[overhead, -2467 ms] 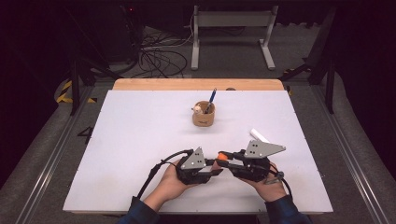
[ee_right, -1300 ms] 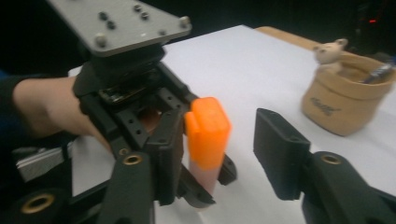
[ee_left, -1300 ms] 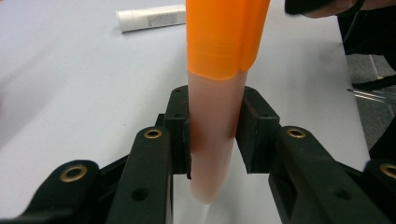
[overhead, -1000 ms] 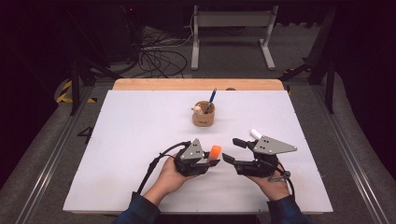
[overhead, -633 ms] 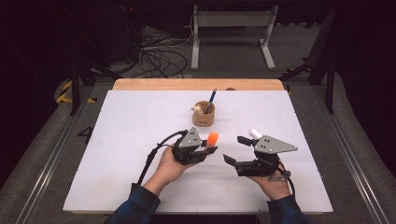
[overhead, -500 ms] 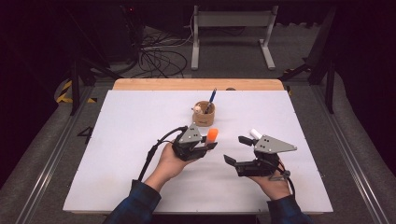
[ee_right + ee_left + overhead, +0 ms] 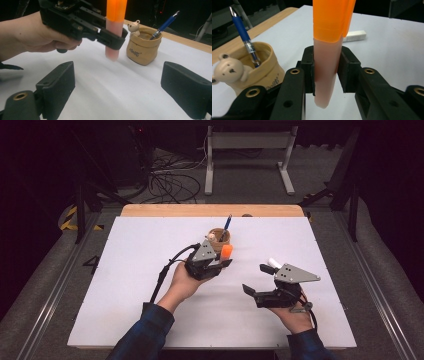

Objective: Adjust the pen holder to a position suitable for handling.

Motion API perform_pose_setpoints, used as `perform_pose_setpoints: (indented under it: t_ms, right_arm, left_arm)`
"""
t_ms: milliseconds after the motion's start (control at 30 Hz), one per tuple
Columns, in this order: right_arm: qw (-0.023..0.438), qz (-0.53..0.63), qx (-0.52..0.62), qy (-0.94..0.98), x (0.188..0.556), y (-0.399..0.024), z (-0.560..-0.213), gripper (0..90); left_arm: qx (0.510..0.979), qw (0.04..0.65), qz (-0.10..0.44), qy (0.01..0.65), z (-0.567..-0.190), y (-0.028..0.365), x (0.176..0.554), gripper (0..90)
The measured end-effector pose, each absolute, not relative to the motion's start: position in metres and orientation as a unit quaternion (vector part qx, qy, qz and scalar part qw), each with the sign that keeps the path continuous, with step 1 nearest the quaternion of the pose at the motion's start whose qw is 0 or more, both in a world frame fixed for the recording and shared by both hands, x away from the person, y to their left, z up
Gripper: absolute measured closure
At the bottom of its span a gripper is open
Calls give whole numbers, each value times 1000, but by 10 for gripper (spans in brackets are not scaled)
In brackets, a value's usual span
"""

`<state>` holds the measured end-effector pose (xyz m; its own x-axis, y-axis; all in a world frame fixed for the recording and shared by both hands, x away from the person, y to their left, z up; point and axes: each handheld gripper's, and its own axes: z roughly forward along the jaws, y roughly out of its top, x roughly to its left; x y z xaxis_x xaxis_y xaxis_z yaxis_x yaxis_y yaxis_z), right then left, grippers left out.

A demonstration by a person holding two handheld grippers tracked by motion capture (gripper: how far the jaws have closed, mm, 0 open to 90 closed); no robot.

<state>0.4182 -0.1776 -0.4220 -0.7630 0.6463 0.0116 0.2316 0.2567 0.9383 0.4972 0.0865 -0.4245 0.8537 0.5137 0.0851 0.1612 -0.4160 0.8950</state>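
Left tongs [image 7: 218, 265] are clenching an orange marker [image 7: 329, 50] upright, the pads biting its pale lower barrel while the capped end is standing above the jaws and the bottom tip is hanging below them, clear of the table [image 7: 150, 285]. Just beyond these tongs, a tan bear pot [image 7: 219, 236] is sitting with a blue pen [image 7: 244, 37] leaning inside it, so the job looks like dropping the marker into that pot. Right tongs [image 7: 265, 282] are resting well apart to the side, released and holding nothing, their jaws having just been opening wide with only bare table between them; a white eraser [image 7: 274, 263] is lying just behind them. Several things could be going wrong from here. The grip is sitting low on a smooth, tapering barrel, so the marker may be sliding down or tipping between the pads as the hand is travelling. The pot looks small and light, and the bear's head and the pen are crowding its mouth: a tip arriving off-centre could be catching the rim, knocking the pen, or pushing the pot over. Letting go too high or at a tilt could be sending the marker bouncing out across the table.
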Motion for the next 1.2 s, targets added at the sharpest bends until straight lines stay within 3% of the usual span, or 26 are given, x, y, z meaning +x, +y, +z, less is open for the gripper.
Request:
perform_pose_setpoints:
  t_ms: [1200]
  right_arm:
    - [197,539,299,763,421,-188,-422,123]
  left_arm:
    - [787,501,242,267,-413,76,563,737]
